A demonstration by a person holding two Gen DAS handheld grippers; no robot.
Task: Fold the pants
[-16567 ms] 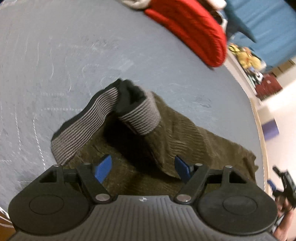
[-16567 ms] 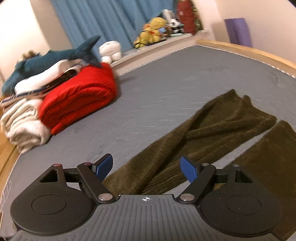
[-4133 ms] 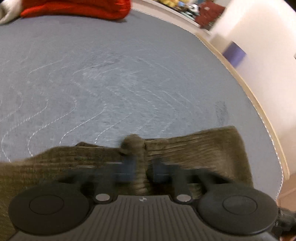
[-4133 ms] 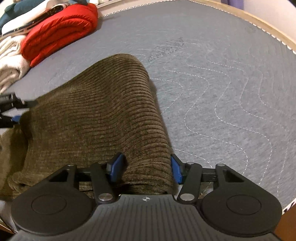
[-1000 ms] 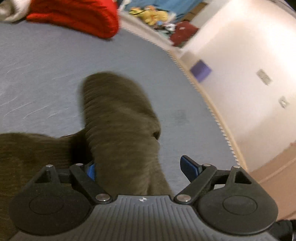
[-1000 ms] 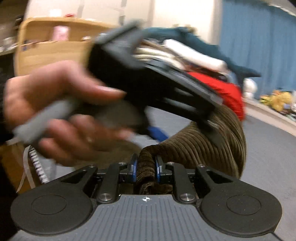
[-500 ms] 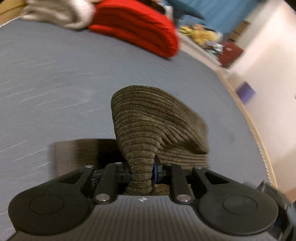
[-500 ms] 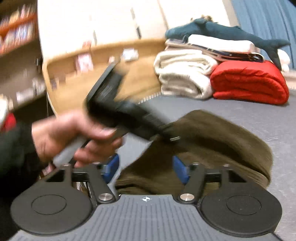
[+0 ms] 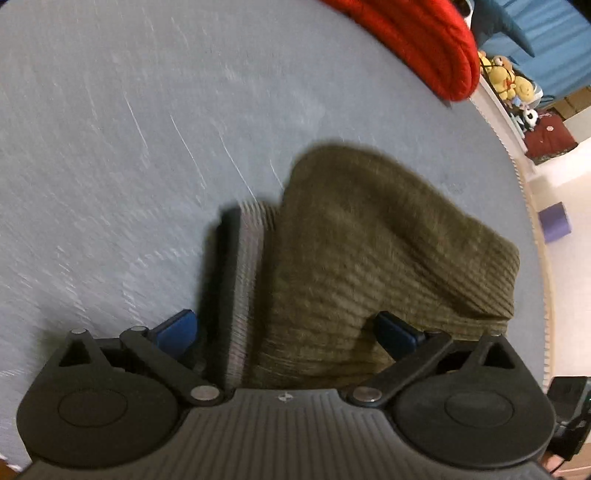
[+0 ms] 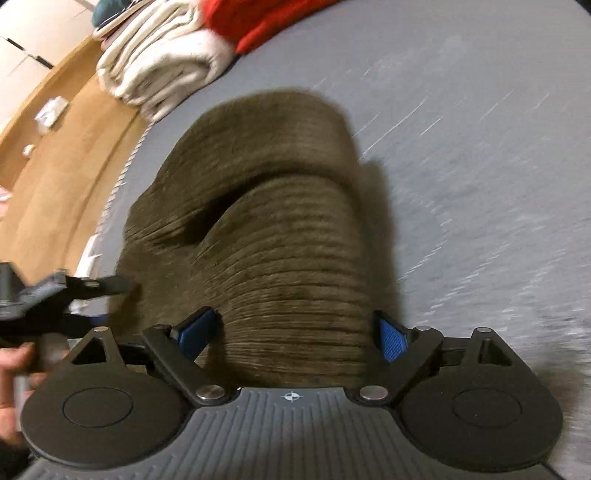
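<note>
While both claws, left and right, gape over folded pants, a seemingly red blanket lies beyond.

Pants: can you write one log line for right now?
pants: folded on bed | left gripper: open | right gripper: open

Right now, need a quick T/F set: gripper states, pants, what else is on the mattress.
1. The left gripper is clamped on the pants. False: its jaws are spread wide, with the cloth lying loose between them.
2. The right gripper is open. True.
3. The pants lie flat in a single layer. False: they sit bunched in a folded, humped pile.
4. A striped grey waistband shows at the pile's left edge in the left wrist view. True.
5. A red blanket lies on the grey mattress beyond the pants. True.
</note>
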